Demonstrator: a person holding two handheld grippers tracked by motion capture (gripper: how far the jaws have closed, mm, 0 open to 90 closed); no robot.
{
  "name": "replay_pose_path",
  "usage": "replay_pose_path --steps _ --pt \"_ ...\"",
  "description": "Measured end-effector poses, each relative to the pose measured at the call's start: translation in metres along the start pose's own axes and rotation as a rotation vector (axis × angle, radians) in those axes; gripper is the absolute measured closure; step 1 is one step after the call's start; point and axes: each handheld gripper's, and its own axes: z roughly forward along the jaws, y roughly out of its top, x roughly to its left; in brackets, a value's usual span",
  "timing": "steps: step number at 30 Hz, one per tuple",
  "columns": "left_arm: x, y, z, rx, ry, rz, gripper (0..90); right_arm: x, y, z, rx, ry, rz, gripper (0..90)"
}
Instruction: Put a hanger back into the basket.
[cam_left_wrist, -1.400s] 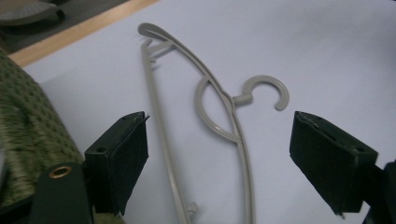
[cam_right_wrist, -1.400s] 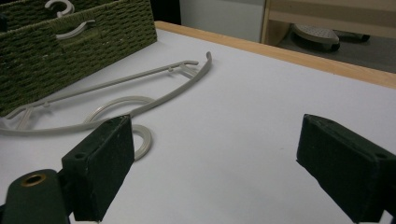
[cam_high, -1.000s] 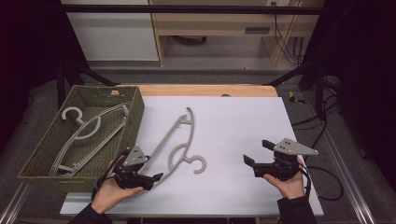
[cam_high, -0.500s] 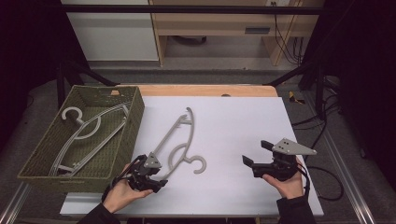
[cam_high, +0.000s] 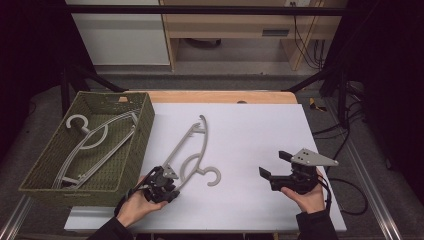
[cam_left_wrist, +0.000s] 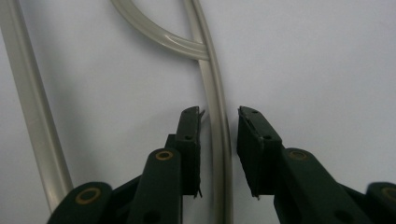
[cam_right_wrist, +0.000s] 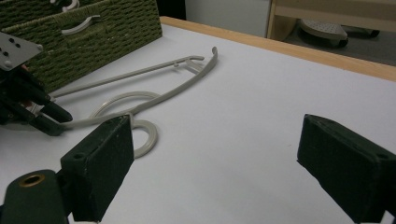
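Currently the left gripper (cam_high: 167, 181) sits low on the near-left part of the white worktop (cam_high: 250, 130), its jaws parted narrowly on either side of one arm of the grey hanger (cam_high: 192, 147); the left gripper view (cam_left_wrist: 218, 149) shows a gap between each pad and the hanger (cam_left_wrist: 215, 107), so the arm runs between the jaws without being pinched. The right gripper (cam_high: 272, 166) is held in a hand (cam_high: 306, 192) at the near-right, jaws spread wide and holding nothing, as the right gripper view (cam_right_wrist: 215, 163) confirms. The hanger lies flat, hook (cam_high: 212, 175) toward the near edge, just beside the green woven basket (cam_high: 137, 150). Bare worktop lies between the hanger and the right gripper, and beyond to the far wooden edge (cam_high: 220, 96). The high view shows more hangers (cam_high: 92, 145) inside the basket; the right gripper view shows the left gripper (cam_right_wrist: 44, 116) at the hanger's (cam_right_wrist: 154, 88) end.
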Motion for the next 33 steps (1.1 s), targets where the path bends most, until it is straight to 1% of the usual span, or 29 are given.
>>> replay_pose_path --steps 5,6,8,10,14,15,16,18,20,22,24,28,30,31,32,33 --pt "0.0 0.004 0.001 0.018 0.006 -0.01 77.4 0.0 0.0 0.0 -0.001 0.001 -0.001 10.8" --pt "0.0 0.004 0.001 0.025 0.005 -0.009 80.0 0.0 0.0 0.0 -0.001 0.002 -0.001 10.8" --pt "0.0 0.006 0.001 0.03 0.009 -0.016 80.5 0.0 0.0 -0.001 0.001 0.002 -0.002 10.8" --pt "0.0 0.006 0.001 0.023 0.012 -0.023 81.1 0.0 0.0 -0.001 -0.001 0.003 -0.004 10.8" --pt "0.003 0.008 0.002 -0.008 0.018 -0.006 81.8 -0.001 0.0 -0.001 -0.004 0.0 0.004 10.8" --pt "0.003 0.008 0.003 -0.011 0.013 -0.005 81.8 -0.001 0.0 -0.001 -0.004 0.001 0.004 10.8" --pt "0.003 0.009 0.003 -0.01 0.016 0.0 81.8 -0.001 0.0 -0.002 -0.004 0.001 0.004 10.8" --pt "0.004 0.009 0.005 -0.018 0.004 0.017 81.9 -0.001 0.0 -0.001 -0.003 0.0 0.002 10.9" --pt "0.004 0.01 0.005 -0.023 0.001 0.034 81.9 -0.001 0.0 -0.001 -0.001 0.002 -0.006 10.8" --pt "0.005 0.01 0.005 -0.023 -0.016 0.041 81.9 0.0 0.0 -0.001 0.0 0.0 -0.003 10.8" --pt "0.005 0.01 0.006 -0.012 -0.013 0.054 81.9 0.0 0.0 -0.001 0.001 0.001 -0.002 10.8" --pt "0.005 0.009 0.004 -0.016 0.004 0.051 80.5 0.0 0.0 -0.001 -0.002 0.0 -0.008 10.8" --pt "0.007 0.008 0.0 -0.021 0.003 0.048 74.0 0.0 0.001 -0.002 -0.003 -0.001 -0.002 10.8" --pt "0.008 0.007 -0.002 -0.021 -0.001 0.048 72.5 0.0 0.001 -0.002 -0.004 -0.002 -0.001 10.8" --pt "0.009 0.006 -0.004 -0.014 -0.006 0.054 70.3 0.0 0.001 -0.002 -0.005 -0.003 0.0 10.9" --pt "0.009 0.005 -0.006 -0.003 0.003 0.057 69.3 0.0 0.001 -0.002 -0.004 -0.002 0.001 10.8"
